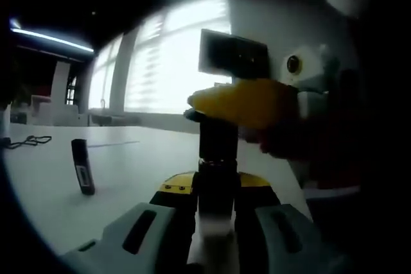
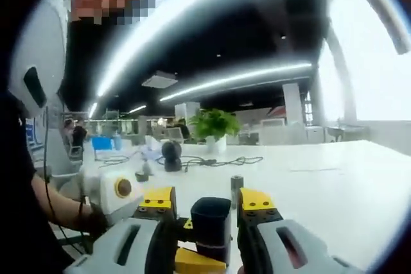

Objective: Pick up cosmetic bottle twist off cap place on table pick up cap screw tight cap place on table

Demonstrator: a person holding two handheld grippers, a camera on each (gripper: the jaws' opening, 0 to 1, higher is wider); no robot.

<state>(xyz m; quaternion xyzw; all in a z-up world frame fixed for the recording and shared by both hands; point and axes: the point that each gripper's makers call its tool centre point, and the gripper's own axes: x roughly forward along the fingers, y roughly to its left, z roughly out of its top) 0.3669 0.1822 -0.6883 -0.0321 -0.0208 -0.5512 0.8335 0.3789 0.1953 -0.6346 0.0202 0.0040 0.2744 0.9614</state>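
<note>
Left gripper view: left gripper (image 1: 215, 213) clamps the cosmetic bottle (image 1: 217, 178) upright above the table (image 1: 122, 171), steadying it; right gripper (image 2: 207, 222) apparently grips the cap (image 2: 210, 217) for twisting.

1. In the left gripper view, the bottle (image 1: 217, 158) stands upright at lower centre, between the left gripper's (image 1: 215, 222) jaws.
2. The right gripper (image 1: 247, 104) reaches in from the right of the frame, its jaws at the bottle's top.
3. A small stick-like item (image 1: 82, 166) stands on the bench (image 1: 128, 171) at left, well apart from the bottle.
4. A cable (image 1: 26, 140) lies on the bench at far left.
5. In the right gripper view, the cap (image 2: 210, 221) sits at lower centre between the right gripper's (image 2: 209, 219) jaws.
6. A plant (image 2: 213, 126) stands behind, at the bench's far side, mid frame.
7. A cord (image 2: 218, 160) lies on the bench before the plant.
</note>
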